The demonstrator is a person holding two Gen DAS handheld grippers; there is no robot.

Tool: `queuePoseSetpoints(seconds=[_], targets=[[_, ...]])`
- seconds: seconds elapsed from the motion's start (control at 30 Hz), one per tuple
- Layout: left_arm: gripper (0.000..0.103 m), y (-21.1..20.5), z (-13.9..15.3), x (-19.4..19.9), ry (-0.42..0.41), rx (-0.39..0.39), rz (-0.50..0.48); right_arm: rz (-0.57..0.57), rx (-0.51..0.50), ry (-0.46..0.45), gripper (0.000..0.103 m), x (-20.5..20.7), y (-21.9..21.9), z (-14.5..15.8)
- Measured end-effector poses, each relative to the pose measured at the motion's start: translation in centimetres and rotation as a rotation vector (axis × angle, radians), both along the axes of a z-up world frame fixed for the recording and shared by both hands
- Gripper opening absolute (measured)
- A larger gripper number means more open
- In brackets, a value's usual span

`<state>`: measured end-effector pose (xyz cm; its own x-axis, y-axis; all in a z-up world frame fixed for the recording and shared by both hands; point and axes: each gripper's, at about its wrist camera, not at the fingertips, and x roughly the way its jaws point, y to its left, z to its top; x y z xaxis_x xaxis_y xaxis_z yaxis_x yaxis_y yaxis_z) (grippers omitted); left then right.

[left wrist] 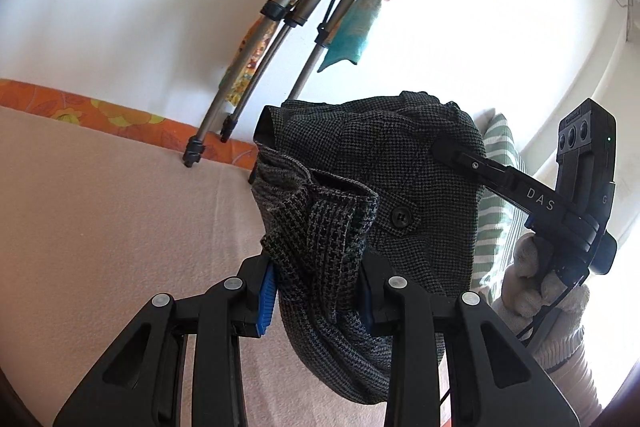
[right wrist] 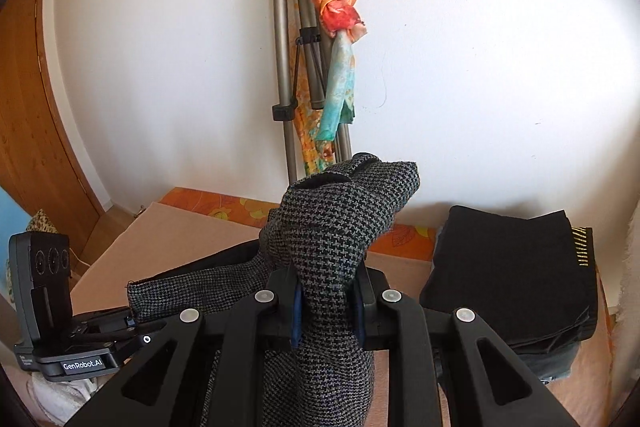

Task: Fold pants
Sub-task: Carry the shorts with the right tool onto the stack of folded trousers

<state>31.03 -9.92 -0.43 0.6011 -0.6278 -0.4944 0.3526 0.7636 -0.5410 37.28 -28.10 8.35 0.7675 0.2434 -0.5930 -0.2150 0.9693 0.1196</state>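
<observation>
Gripping a bunched fold of the grey houndstooth pants [left wrist: 360,195] low in the centre of the left wrist view, the left gripper [left wrist: 318,291] had its blue-padded fingers [left wrist: 267,297] clenched on the cloth, so that the garment hung lifted above the beige bed cover [left wrist: 112,219]. A dark button [left wrist: 401,215] showed on the pants near the middle of that frame. At the right of the same view the right gripper [left wrist: 442,143] reached in from the side with its tips pressed into the upper edge of the fabric, a white-gloved hand [left wrist: 540,279] holding its handle at the lower right. In the right wrist view the right gripper [right wrist: 326,311] clamped another wad of the pants [right wrist: 332,227] at the lower centre, the cloth rising in a peak above the jaws. The left gripper's body [right wrist: 80,331] sat at the lower left of that frame, its tips hidden by fabric. A folded tripod [right wrist: 282,75] draped with an orange and turquoise scarf [right wrist: 336,27] leaned on the white wall at the upper centre, and a stack of folded dark garments [right wrist: 508,275] lay at the right.
</observation>
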Motion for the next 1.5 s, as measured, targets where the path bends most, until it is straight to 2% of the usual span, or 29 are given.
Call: queuePoseSetpoints(seconds=[0.23, 0.37, 0.6, 0.73, 0.87, 0.93, 1.0, 1.03, 1.13, 1.2, 1.4, 1.5], targets=[[0.031, -8.6, 1.6, 2.3, -0.062, 0.03, -0.101, -0.069, -0.053, -0.028, 0.018, 1.4, -6.7, 2.4], [0.031, -12.5, 1.4, 3.9, -0.081, 0.031, -0.122, -0.089, -0.103, -0.036, 0.018, 3.0, -10.1, 3.1], [0.031, -19.1, -0.3, 6.1, -0.114, 0.055, -0.125, -0.124, -0.132, -0.015, 0.018, 7.6, -15.9, 2.1], [0.031, -21.3, -2.3, 6.9, -0.144, 0.091, -0.121, -0.123, -0.16, -0.003, 0.018, 10.1, -18.1, 0.5], [0.031, -21.8, -5.6, 8.2, -0.058, 0.081, -0.101, -0.144, -0.199, 0.046, 0.018, 12.7, -20.3, -2.6], [0.032, -21.5, -7.2, 8.4, 0.004, 0.071, -0.09, -0.174, -0.233, 0.09, 0.024, 14.2, -21.4, -4.5], [0.037, -20.8, -8.5, 8.2, 0.058, 0.067, -0.081, -0.232, -0.273, 0.133, 0.04, 15.6, -22.5, -6.5], [0.04, -20.5, -9.0, 8.1, 0.072, 0.071, -0.08, -0.254, -0.287, 0.149, 0.041, 15.9, -22.7, -7.3], [0.051, -19.4, -9.3, 7.3, 0.093, 0.084, -0.072, -0.341, -0.384, 0.152, 0.061, 16.5, -22.7, -8.8], [0.057, -18.8, -8.9, 7.0, 0.08, 0.097, -0.062, -0.383, -0.425, 0.15, 0.064, 16.7, -22.8, -8.9], [0.059, -17.1, -7.5, 6.1, 0.063, 0.15, -0.049, -0.44, -0.368, 0.1, 0.066, 14.2, -24.0, -6.2], [0.059, -15.4, -6.7, 4.8, 0.058, 0.167, -0.025, -0.443, -0.28, 0.077, 0.066, 11.6, -24.5, -4.8]])
